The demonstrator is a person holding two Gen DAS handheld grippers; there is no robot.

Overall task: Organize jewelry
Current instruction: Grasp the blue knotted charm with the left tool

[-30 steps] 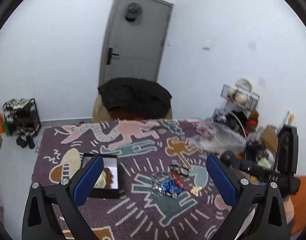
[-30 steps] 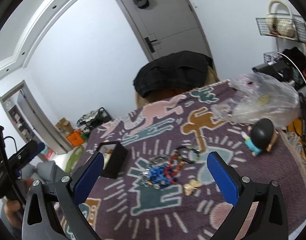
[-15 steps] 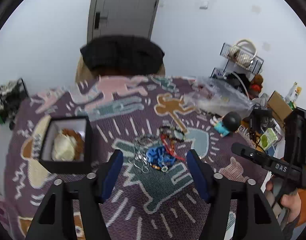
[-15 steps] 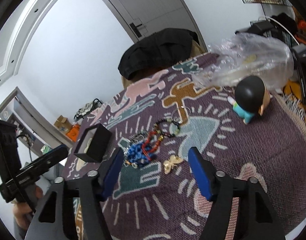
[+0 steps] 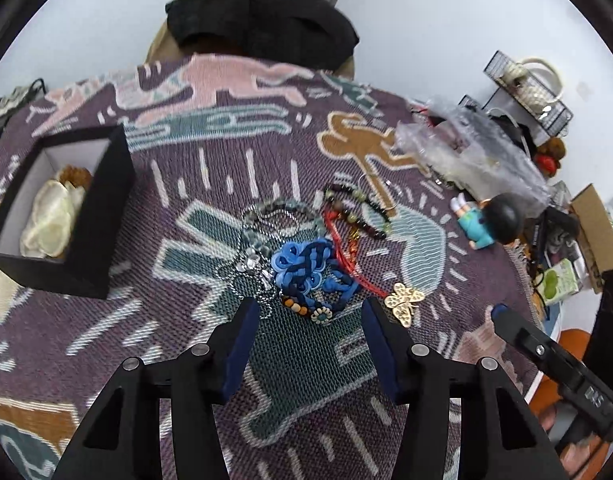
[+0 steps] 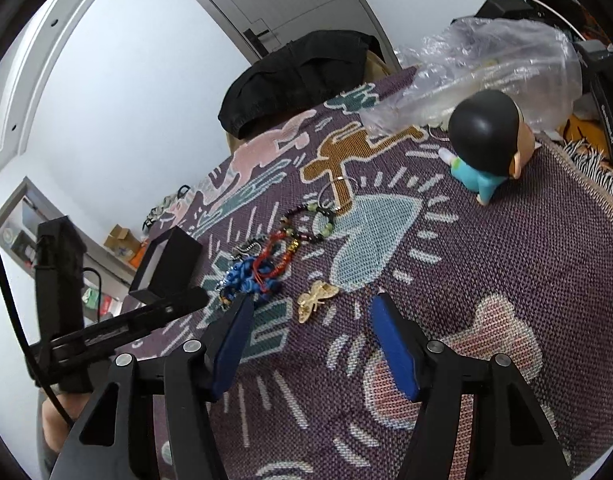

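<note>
Left wrist view has the black box (image 5: 72, 216) furthest left on the patterned cloth (image 5: 210, 128) that covers the counter; the box stands open, with a pale cream piece and a brown beaded piece inside. To the right of the box lies the jewelry heap: a silver chain (image 5: 252, 266) first, then the blue knotted cord (image 5: 306, 266) in the middle, a red cord (image 5: 344, 244) touching the blue one on its right, and the dark beaded bracelet (image 5: 356, 212) beyond the red cord. The left tool (image 5: 310, 318) hovers with its blue pads apart, empty, and the near edge of the blue knotted cord sits just ahead of the gap between them. Right of the heap, just beside the tool's right pad, lies the gold butterfly brooch (image 5: 404, 300). Further right a doll (image 5: 488, 222) with a black head lies near a crumpled plastic bag (image 5: 466, 152).

Right wrist view shows the box (image 6: 168, 266) at left, the blue knotted cord (image 6: 246, 278) just ahead of the left pad, and the butterfly brooch (image 6: 316, 300) directly ahead of the right tool (image 6: 310, 314), whose pads stand apart with nothing between them. The doll (image 6: 486, 148) lies well to the right of the brooch.
</note>
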